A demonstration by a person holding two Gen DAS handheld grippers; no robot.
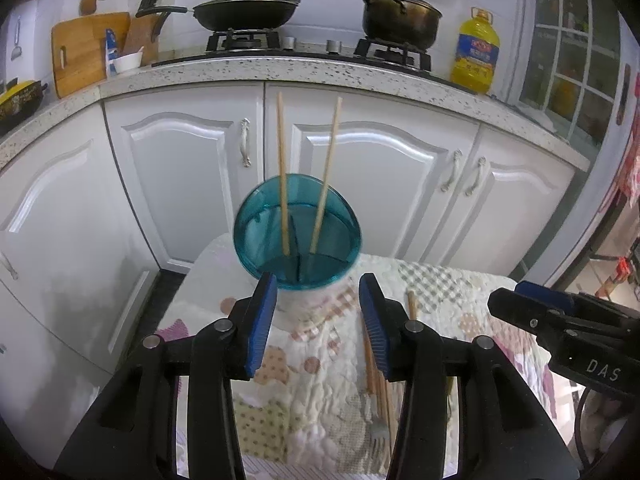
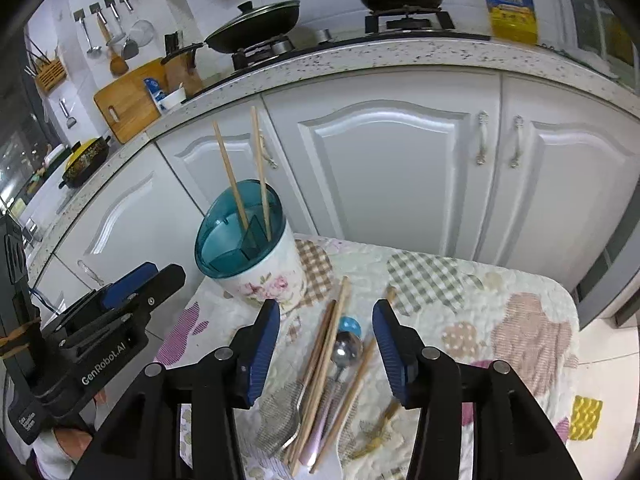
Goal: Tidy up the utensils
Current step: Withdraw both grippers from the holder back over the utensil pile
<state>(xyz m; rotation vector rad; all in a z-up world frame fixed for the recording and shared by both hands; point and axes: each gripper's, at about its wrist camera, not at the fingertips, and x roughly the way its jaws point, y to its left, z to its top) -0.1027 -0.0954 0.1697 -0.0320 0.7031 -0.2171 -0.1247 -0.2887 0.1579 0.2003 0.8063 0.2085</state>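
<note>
A floral white utensil holder (image 2: 264,280) with a teal divided insert (image 1: 296,236) stands at the far left of the quilted table (image 2: 500,320). Two wooden chopsticks (image 1: 283,176) stand upright in it. My left gripper (image 1: 318,320) is open just in front of the holder, with nothing between its fingers. Loose chopsticks (image 2: 324,360), a metal spoon (image 2: 346,350) and a fork (image 2: 288,420) lie in a bundle on the cloth. My right gripper (image 2: 326,344) hovers open over that bundle, its pads clear of it. The left gripper (image 2: 120,300) shows at the left of the right wrist view.
White cabinets (image 1: 360,168) and a speckled counter (image 1: 280,68) run close behind the table. A wok (image 1: 244,10), a pot (image 1: 400,16) and a yellow oil bottle (image 1: 476,52) stand on the counter. The table drops off to tiled floor (image 2: 608,344) on the right.
</note>
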